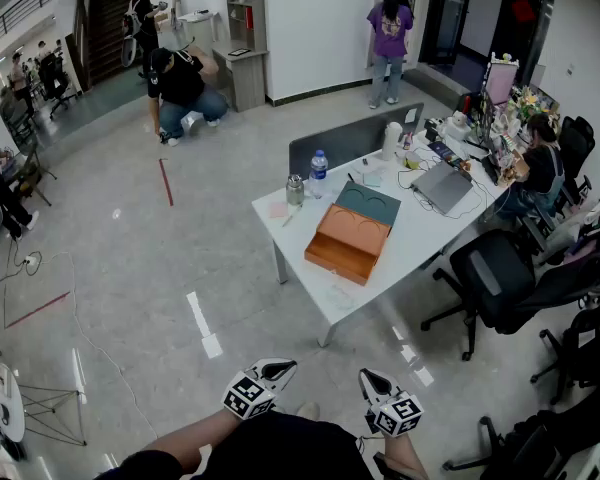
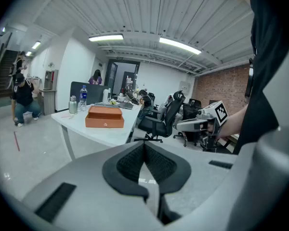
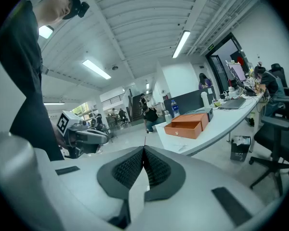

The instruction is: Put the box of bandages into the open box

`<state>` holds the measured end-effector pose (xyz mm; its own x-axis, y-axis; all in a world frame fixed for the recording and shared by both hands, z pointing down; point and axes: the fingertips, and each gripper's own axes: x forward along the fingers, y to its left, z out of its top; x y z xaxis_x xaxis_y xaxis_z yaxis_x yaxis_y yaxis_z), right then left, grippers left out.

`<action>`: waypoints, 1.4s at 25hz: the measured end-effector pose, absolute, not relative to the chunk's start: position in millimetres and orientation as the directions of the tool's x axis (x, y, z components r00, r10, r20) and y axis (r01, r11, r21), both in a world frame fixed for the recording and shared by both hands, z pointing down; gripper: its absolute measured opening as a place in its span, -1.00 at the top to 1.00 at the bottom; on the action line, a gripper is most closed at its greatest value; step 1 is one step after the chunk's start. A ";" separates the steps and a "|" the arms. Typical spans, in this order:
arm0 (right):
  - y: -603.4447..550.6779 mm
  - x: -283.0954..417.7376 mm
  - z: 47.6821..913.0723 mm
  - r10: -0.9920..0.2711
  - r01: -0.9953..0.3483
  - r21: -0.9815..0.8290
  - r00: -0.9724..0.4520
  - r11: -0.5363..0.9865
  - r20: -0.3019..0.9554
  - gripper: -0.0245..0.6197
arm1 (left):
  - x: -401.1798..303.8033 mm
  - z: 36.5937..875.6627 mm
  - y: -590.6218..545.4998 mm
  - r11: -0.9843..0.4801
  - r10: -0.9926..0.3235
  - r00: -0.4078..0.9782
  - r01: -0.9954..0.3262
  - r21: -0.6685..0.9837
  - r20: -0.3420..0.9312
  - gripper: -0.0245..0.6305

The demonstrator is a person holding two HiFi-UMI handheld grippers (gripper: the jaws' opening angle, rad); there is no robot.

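Bandage box not discernible from here; likely light, crushable cardboard, best pinched gently across its sides. Left gripper (image 2: 144, 146) and right gripper (image 3: 144, 150) both closed, holding nothing.

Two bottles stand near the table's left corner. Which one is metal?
The shorter silver flask. The taller water bottle beside it is clear plastic with a blue label.

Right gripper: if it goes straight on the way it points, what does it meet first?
Probably the floor, just left of the near corner of the white table; depth is unclear.
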<state>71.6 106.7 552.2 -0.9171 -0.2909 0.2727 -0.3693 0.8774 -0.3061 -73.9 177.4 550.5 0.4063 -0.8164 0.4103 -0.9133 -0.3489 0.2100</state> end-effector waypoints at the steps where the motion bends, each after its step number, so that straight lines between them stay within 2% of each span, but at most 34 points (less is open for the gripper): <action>1: 109.2 68.4 550.4 -0.289 -0.367 -0.303 -0.918 0.879 0.272 0.85 | -77.8 549.9 179.6 -0.347 -0.818 0.405 -0.914 0.210 0.410 0.90; 10: 131.2 47.7 539.0 -0.302 -0.378 -0.271 -0.910 0.885 0.283 0.85 | -94.9 544.8 196.3 -0.357 -0.820 0.421 -0.906 0.227 0.388 0.90; 26: 179.7 47.8 533.2 -0.397 -0.472 -0.292 -0.874 0.832 0.281 0.84 | -100.4 557.7 243.9 -0.391 -0.804 0.465 -0.883 0.261 0.369 0.90; 35: 192.1 36.9 541.8 -0.403 -0.485 -0.303 -0.866 0.821 0.296 0.84 | -125.2 564.8 260.1 -0.340 -0.823 0.430 -0.896 0.285 0.372 0.90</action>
